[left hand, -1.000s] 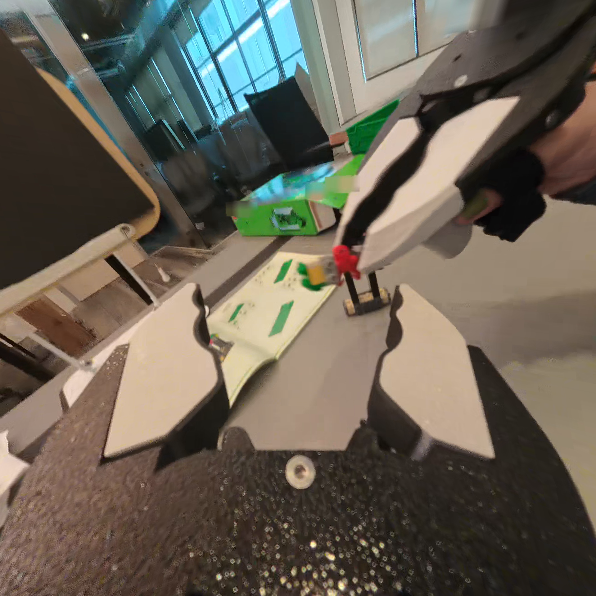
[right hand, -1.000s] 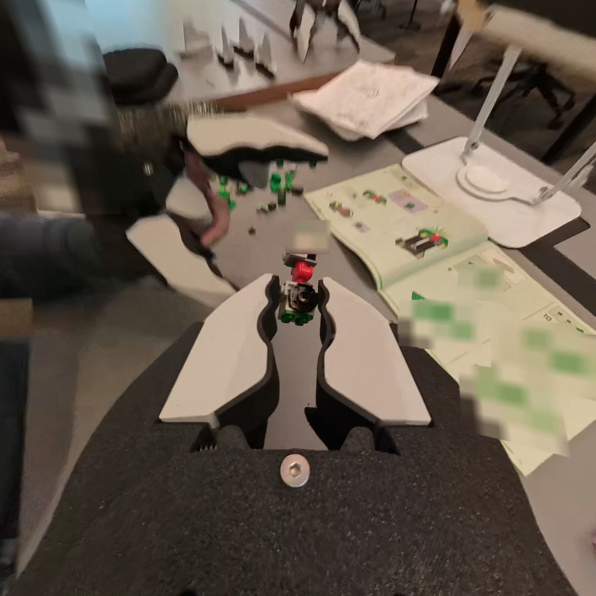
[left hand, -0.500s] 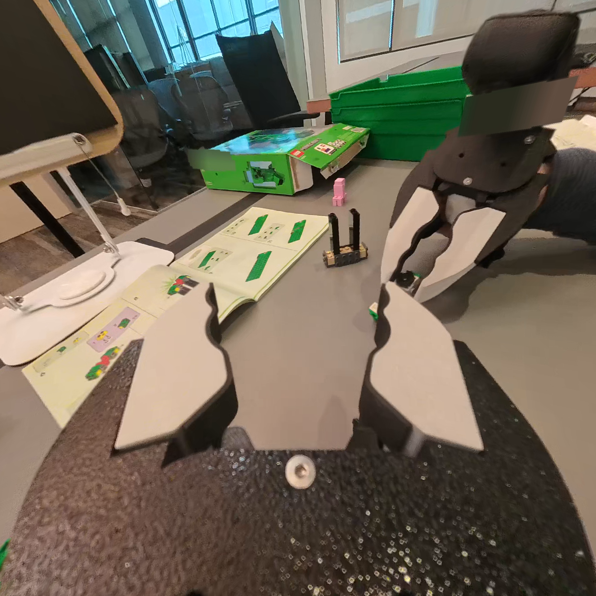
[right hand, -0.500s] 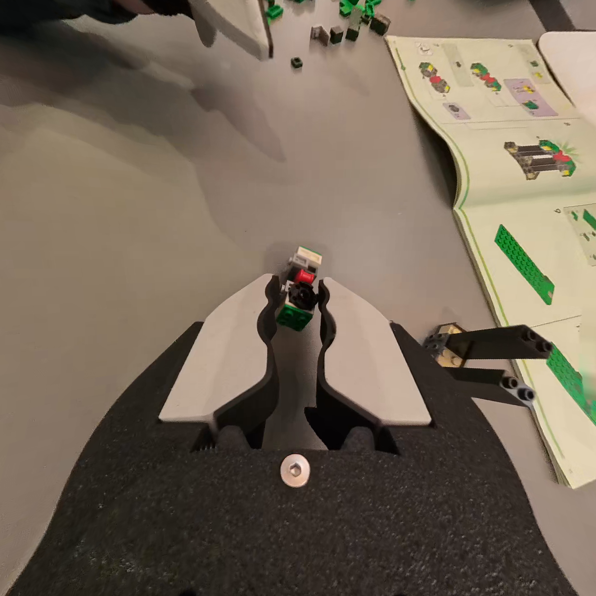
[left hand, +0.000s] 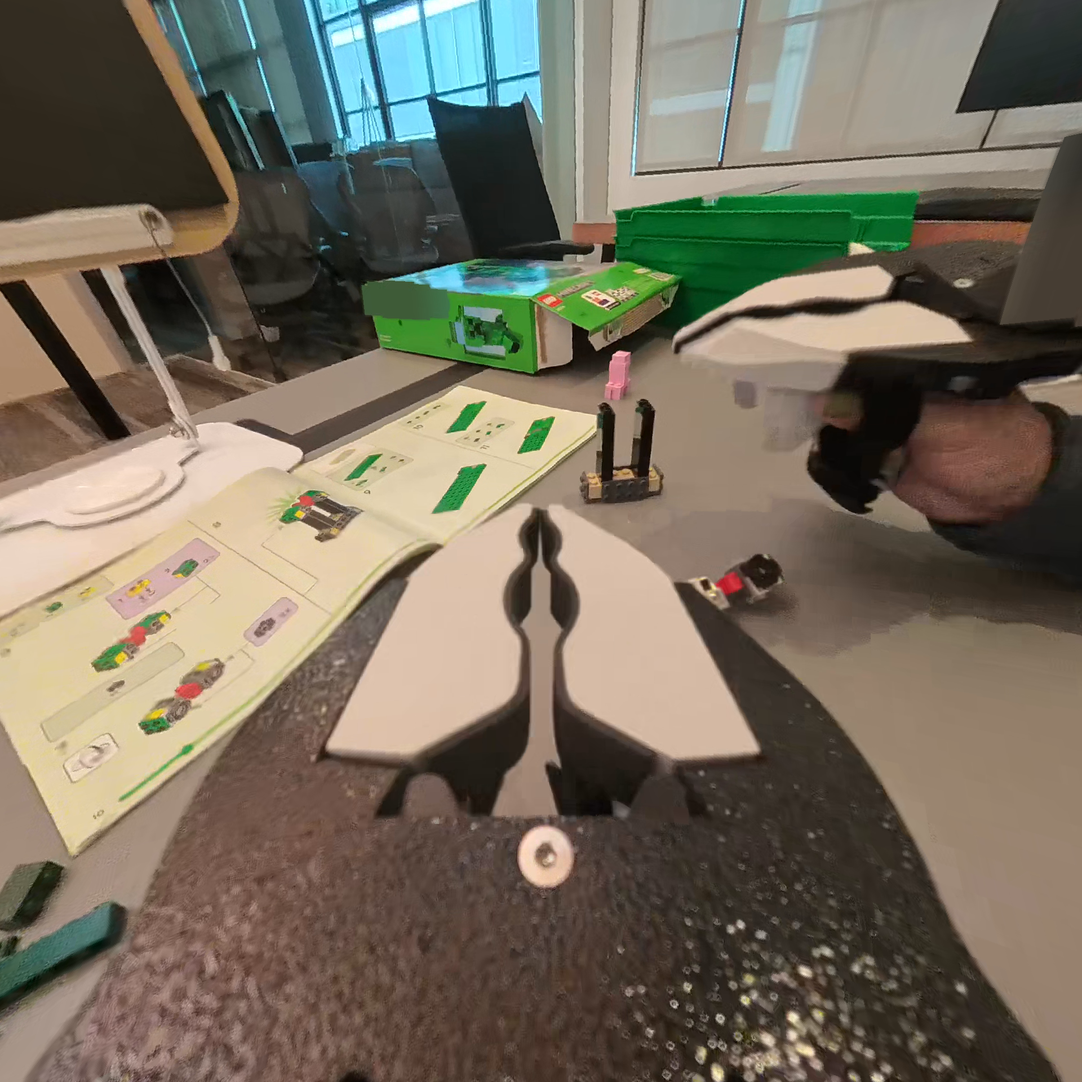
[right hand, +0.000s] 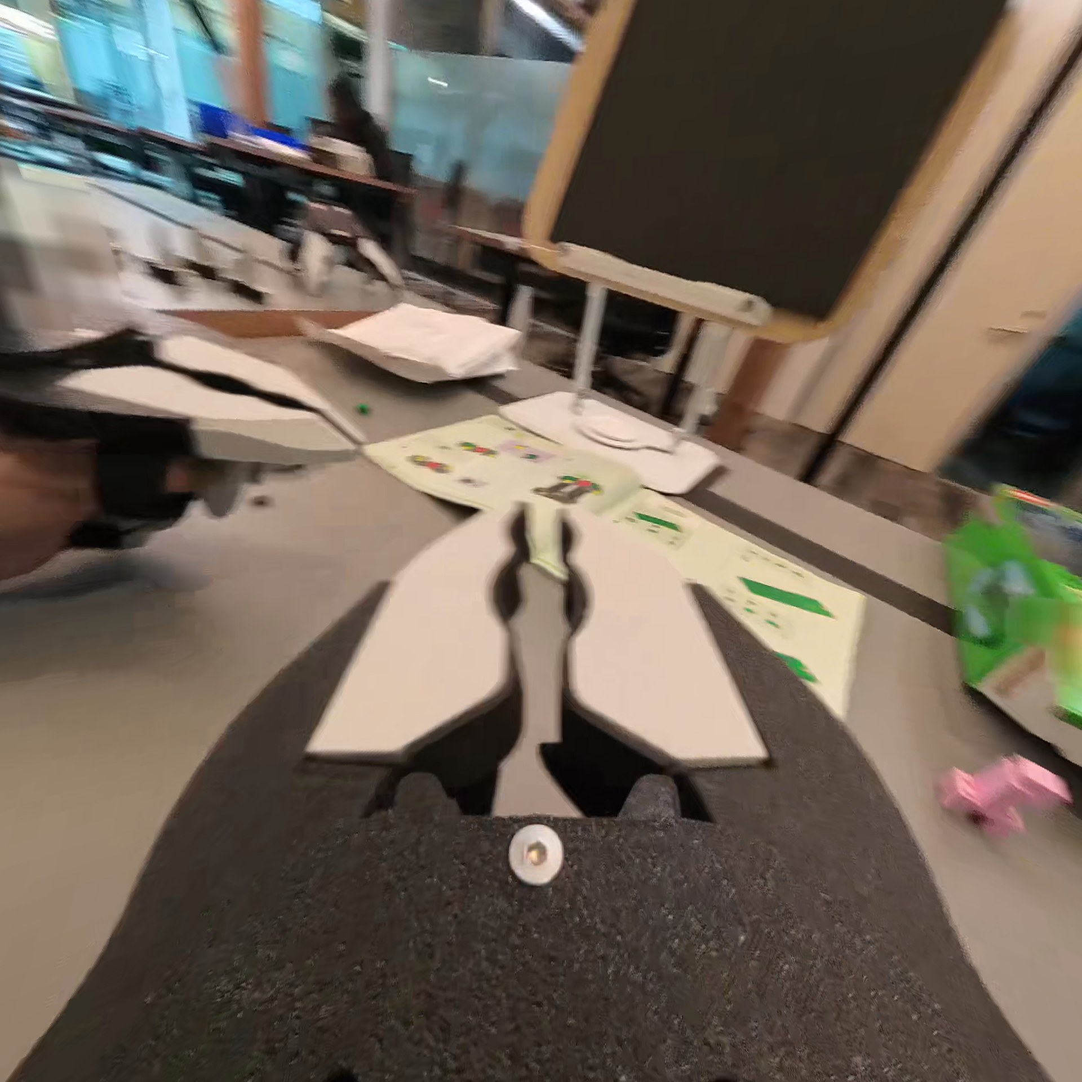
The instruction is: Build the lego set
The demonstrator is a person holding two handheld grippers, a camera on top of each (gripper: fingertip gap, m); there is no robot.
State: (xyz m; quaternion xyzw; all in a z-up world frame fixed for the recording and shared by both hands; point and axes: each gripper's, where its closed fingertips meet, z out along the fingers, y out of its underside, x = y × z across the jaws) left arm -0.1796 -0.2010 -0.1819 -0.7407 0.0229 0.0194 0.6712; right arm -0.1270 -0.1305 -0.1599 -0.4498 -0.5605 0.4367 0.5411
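The instruction booklet (left hand: 328,527) lies open at left. The left gripper (left hand: 539,521) is pinched together, empty. Beyond stands a two-post frame (left hand: 623,462); a small red-and-black assembly (left hand: 739,579) lies beside it. The right gripper (right hand: 541,527) hovers nearly closed, empty.

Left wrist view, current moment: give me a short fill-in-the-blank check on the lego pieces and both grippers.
1. The small assembly with the red piece lies on the ____, held by neither gripper.
2. The left gripper is ____, with nothing between its fingers.
3. The frame with two black posts stands ____ on the table.
4. The figure near the green box is ____ in colour.

Missing words: table; shut; upright; pink
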